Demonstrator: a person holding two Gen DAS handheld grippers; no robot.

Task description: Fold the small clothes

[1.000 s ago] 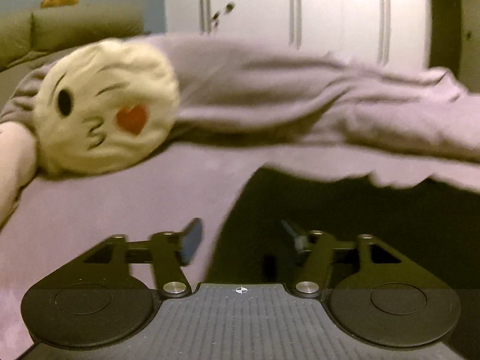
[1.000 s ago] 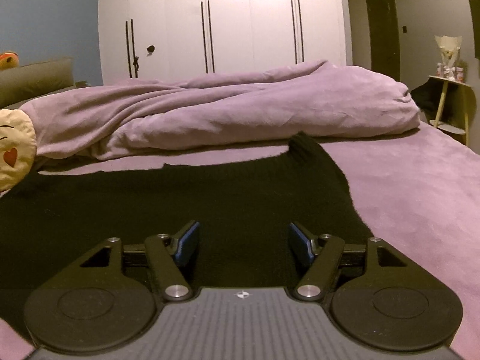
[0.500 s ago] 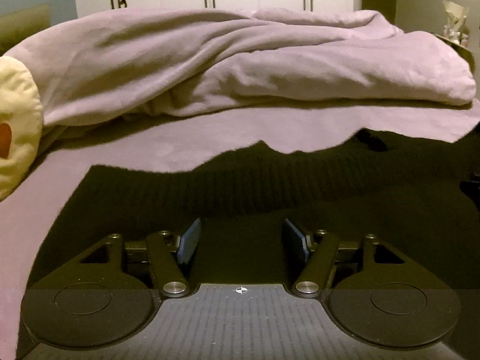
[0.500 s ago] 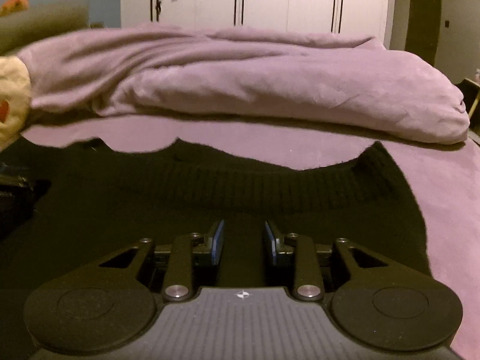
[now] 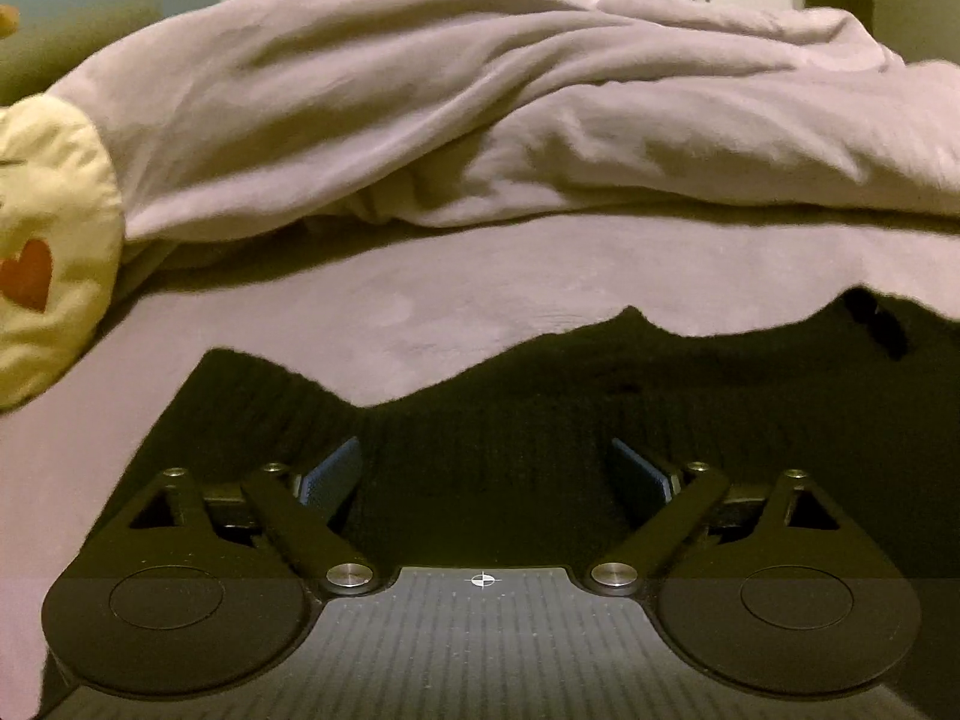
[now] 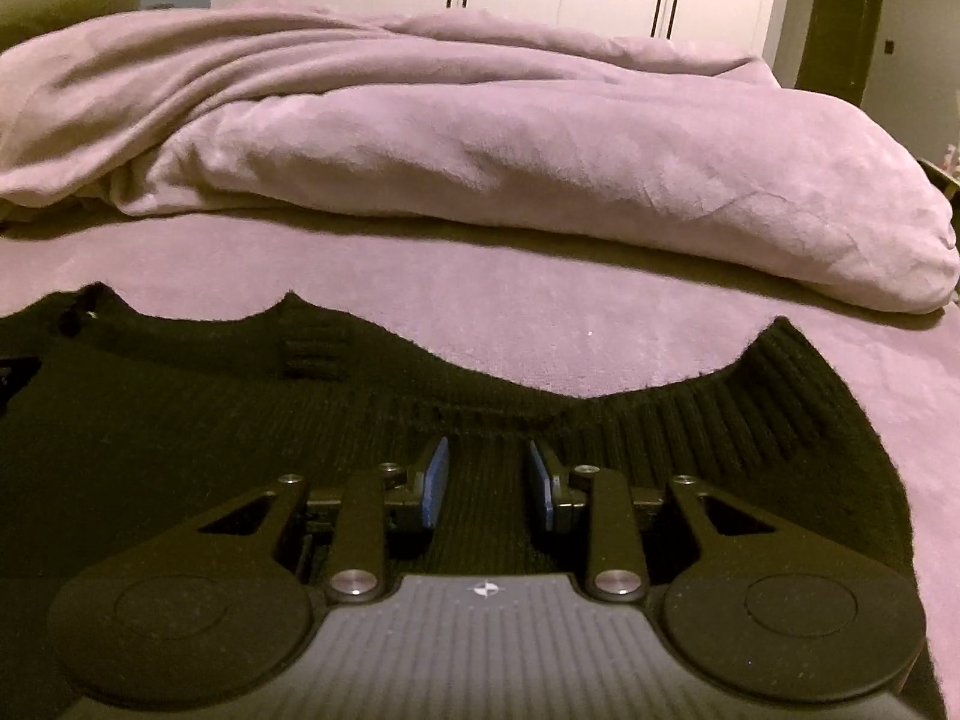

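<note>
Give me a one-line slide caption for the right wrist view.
Right gripper, fingers narrowly parted over the ribbed edge of a black knit sweater on a purple bed, rumpled duvet behind.

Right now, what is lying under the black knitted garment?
The black knitted garment lies spread on the purple bed cover, which shows around its edges. Anything else beneath it is hidden by the knit.

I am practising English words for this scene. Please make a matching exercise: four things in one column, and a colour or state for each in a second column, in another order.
Things:
1. sweater
2. duvet
3. cushion
4. left gripper

Descriptions:
A. pale yellow, red heart
B. wide open
C. black, ribbed
D. purple, bunched up

Pairs: 1-C, 2-D, 3-A, 4-B
</note>
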